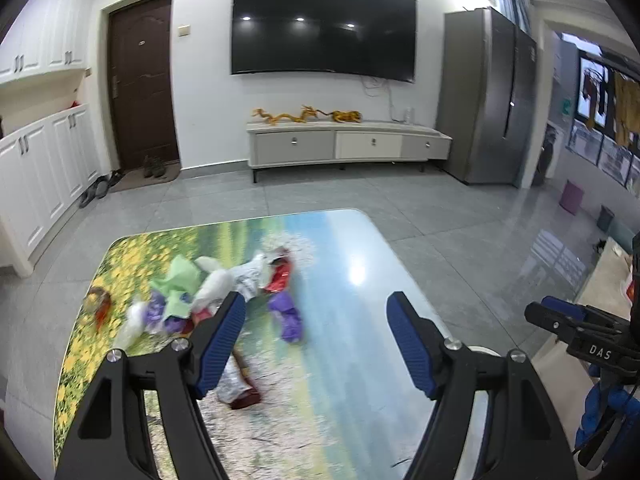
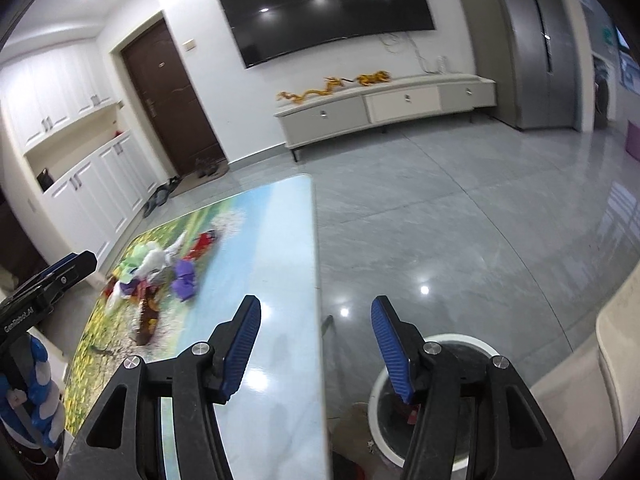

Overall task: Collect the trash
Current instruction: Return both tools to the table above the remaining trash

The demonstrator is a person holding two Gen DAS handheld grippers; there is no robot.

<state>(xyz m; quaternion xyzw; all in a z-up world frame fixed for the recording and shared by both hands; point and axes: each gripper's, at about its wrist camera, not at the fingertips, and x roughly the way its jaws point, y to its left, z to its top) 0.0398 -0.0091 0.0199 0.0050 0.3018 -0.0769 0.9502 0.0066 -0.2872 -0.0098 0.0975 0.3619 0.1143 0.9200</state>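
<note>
A heap of crumpled trash lies on the left part of a low table with a landscape print: green, white, purple and red wrappers. A purple piece lies apart to the right, and a dark red wrapper lies nearer. My left gripper is open and empty above the table, close to the heap. My right gripper is open and empty over the table's right edge. Below it a white round bin stands on the floor with some trash inside. The heap also shows in the right wrist view.
Grey tiled floor lies to the right of the table. A TV cabinet, a wall TV, a fridge and a dark door stand at the far wall. A beige sofa edge is at right.
</note>
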